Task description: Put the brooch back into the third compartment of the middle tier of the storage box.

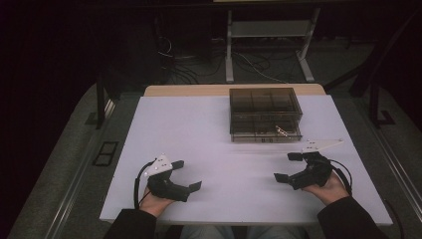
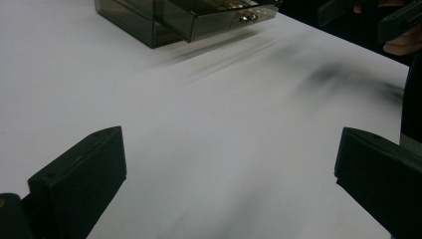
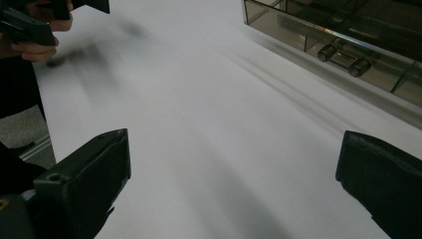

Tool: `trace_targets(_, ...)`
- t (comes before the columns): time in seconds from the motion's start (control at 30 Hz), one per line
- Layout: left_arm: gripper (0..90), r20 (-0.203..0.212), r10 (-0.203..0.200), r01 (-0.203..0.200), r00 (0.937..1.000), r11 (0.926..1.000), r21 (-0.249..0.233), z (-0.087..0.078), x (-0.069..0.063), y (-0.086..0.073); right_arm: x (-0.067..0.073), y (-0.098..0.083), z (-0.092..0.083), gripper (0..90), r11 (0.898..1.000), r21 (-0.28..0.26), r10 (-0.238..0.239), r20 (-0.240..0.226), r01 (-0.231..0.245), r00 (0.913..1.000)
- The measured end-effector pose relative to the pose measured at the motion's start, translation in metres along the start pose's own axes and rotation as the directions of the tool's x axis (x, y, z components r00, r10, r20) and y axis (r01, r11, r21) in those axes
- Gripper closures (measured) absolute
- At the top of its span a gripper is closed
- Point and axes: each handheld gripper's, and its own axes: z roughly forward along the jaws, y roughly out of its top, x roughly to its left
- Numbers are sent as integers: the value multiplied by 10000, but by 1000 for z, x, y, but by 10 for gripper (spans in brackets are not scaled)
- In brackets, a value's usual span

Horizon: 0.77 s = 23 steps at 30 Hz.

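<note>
A smoky transparent drawer box (image 1: 265, 113) stands at the far middle-right of the white table (image 1: 209, 149), its lower drawer pulled out a little with a small metal item (image 1: 281, 131) inside. The box's front with its round knobs (image 2: 246, 17) appears top centre in the left gripper view and top right (image 3: 343, 59) in the right gripper view. My left gripper (image 1: 186, 174) rests near the front left edge, open, nothing between its jaws. My right gripper (image 1: 286, 167) rests near the front right, open and empty, pointing left toward the other one.
Beyond the table's far edge stand white metal desk legs (image 1: 229, 50) with loose cables (image 1: 259, 67) on the grey floor. A dark frame post (image 1: 101, 99) stands left of the table and another (image 1: 373, 99) right of it.
</note>
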Motion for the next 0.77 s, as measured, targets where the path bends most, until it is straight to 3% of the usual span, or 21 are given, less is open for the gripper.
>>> trace_targets(0.77, 0, 131, 30, -32, 9999, 9999, 153, 1, -1, 0, -1, -32, -5, 4, 9985, -480, 271, 448, -250, 9986)
